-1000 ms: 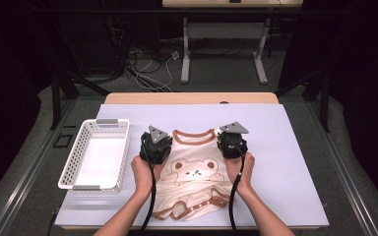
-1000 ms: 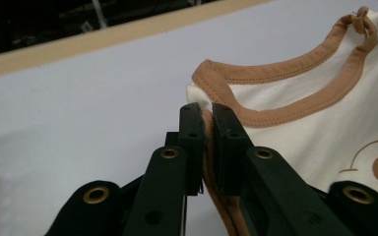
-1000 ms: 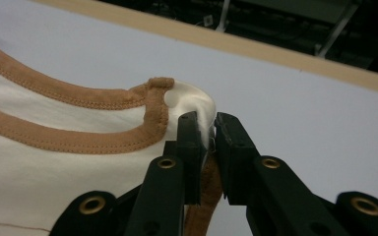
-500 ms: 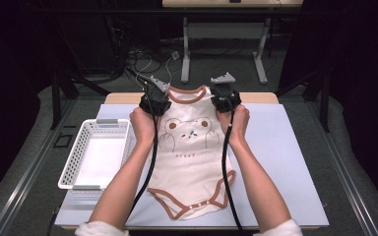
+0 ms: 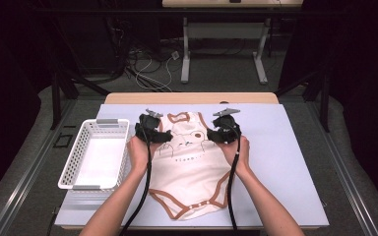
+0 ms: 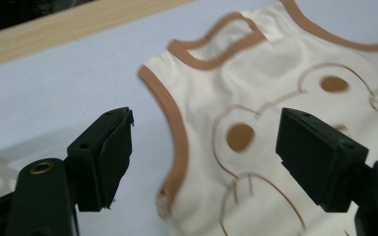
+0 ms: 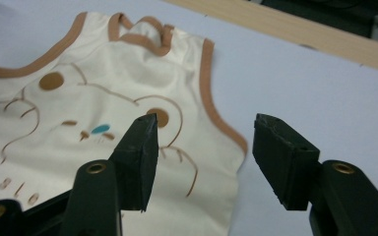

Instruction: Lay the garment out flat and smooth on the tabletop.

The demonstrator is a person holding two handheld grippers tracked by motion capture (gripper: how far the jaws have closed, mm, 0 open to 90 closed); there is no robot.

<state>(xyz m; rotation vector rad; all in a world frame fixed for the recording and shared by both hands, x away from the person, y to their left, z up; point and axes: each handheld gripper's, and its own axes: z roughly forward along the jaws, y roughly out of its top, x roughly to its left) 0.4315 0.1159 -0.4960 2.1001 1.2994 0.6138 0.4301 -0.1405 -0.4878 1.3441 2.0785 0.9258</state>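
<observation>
A cream baby bodysuit with brown trim and a bear print lies spread flat on the pale lilac mat, neck toward the far edge. My left gripper hovers at its left shoulder, my right gripper at its right shoulder. In the left gripper view the left gripper stands open over the bodysuit armhole edge. In the right gripper view the right gripper stands open above the bodysuit side trim. Both pairs of jaws have just been opening, and no cloth is pinched between them.
A white plastic basket stands at the mat's left side, close to my left forearm. The wooden table edge runs behind the mat. Bare mat stretches to the right of the bodysuit.
The bodysuit, folded near the front a second ago, was carried by its shoulders toward the far edge and spread out. Both grippers then drew back a little and let it go.
</observation>
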